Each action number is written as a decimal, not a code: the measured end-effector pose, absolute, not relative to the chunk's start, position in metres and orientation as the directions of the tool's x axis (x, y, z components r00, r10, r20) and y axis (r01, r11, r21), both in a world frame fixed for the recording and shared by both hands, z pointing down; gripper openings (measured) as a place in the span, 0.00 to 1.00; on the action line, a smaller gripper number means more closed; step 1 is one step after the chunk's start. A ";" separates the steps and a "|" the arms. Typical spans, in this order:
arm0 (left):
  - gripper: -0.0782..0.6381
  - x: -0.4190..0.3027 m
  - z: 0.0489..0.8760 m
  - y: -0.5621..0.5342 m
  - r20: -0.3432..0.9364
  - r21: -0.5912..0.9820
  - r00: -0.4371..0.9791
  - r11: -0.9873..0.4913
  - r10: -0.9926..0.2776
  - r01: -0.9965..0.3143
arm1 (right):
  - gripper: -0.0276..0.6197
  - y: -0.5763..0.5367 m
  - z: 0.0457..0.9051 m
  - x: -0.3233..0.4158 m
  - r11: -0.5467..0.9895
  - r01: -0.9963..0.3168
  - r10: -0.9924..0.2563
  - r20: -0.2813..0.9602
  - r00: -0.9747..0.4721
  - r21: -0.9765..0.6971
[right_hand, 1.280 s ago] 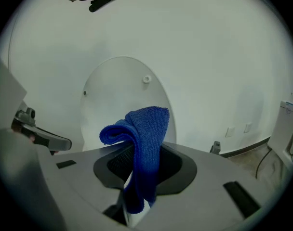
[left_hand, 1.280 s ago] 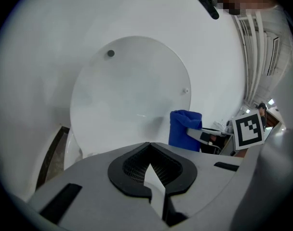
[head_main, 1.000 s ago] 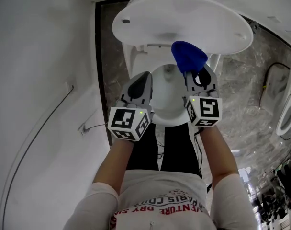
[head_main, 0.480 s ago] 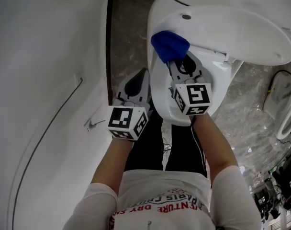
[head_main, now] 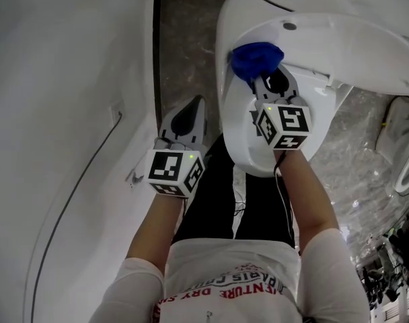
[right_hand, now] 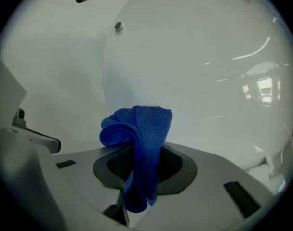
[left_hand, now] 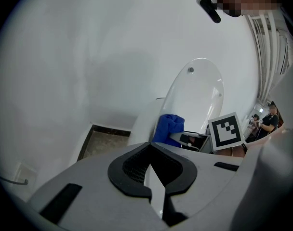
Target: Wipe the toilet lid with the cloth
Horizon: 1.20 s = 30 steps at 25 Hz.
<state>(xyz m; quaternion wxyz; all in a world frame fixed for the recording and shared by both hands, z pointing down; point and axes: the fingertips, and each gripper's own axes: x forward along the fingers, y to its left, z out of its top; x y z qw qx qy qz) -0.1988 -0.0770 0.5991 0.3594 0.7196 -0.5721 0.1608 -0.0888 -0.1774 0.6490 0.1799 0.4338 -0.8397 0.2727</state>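
Wiping: right gripper (head_main: 272,85) pinches blue cloth (right_hand: 139,129) at toilet lid (right_hand: 209,57); keep pressure even.
Left gripper (left_hand: 151,170): pressed together, empty.

A: Clothing?
B: White T-shirt (head_main: 235,264), red lettering (head_main: 225,292) across the chest; black trousers (head_main: 214,204).
A: And the tongs?
B: Grey shells, black pads (left_hand: 129,166) on left tongs (head_main: 199,102) and right tongs (right_hand: 141,154); black-and-white marker cube (head_main: 172,171), small green light (head_main: 189,157) on each.
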 end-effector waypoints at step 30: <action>0.12 -0.066 0.601 -0.088 0.654 0.347 0.375 -0.180 -0.657 -0.920 | 0.19 -0.197 0.650 0.060 0.414 -0.897 -0.676 0.608 -0.417 -0.156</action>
